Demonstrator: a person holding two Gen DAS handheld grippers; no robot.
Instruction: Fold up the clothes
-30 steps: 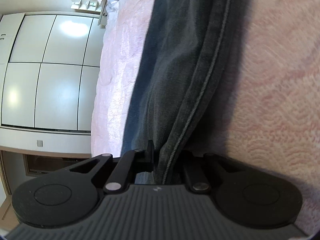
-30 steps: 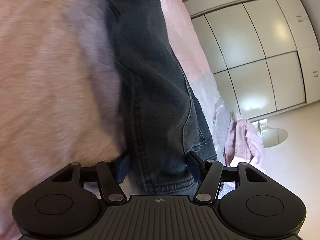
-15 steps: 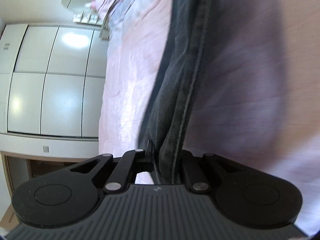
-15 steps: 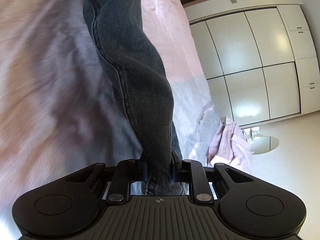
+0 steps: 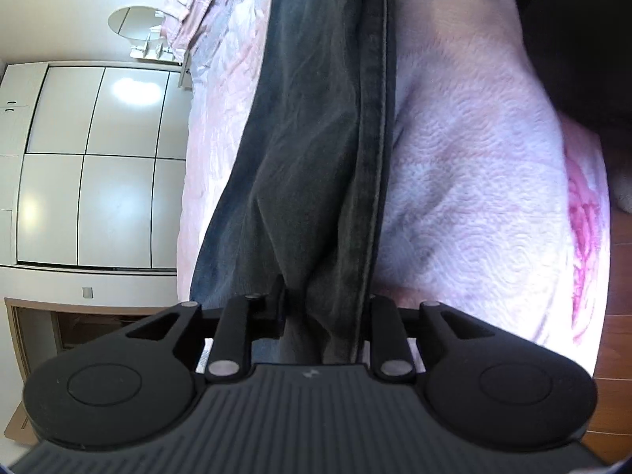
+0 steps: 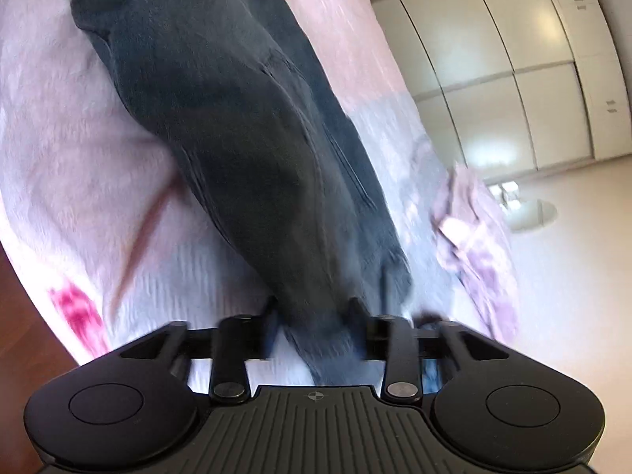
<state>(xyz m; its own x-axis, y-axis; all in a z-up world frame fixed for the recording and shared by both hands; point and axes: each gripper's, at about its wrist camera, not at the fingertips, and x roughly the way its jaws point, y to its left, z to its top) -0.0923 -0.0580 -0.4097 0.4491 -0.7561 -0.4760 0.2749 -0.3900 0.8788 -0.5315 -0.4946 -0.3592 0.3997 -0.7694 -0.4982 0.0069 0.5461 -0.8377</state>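
Note:
Dark grey jeans lie stretched along a pink fleece blanket on a bed. In the left wrist view my left gripper has a bunched seam edge of the jeans between its fingers. Its jaws are opening and the cloth sits loosely in the gap. In the blurred right wrist view, the jeans narrow to a bunch that runs down between the fingers of my right gripper. Those jaws are opening too, and the pads no longer pinch the cloth.
A crumpled pink garment lies on the bed beyond the jeans. White wardrobe doors stand past the bed. The wooden floor shows past the blanket's edge. Something dark fills the left view's upper right.
Both grippers slid along the bed with the jeans, bringing the blanket's edge and floor into view. The right jaws closed on the denim, then widened. The left jaws widened from a tight pinch.

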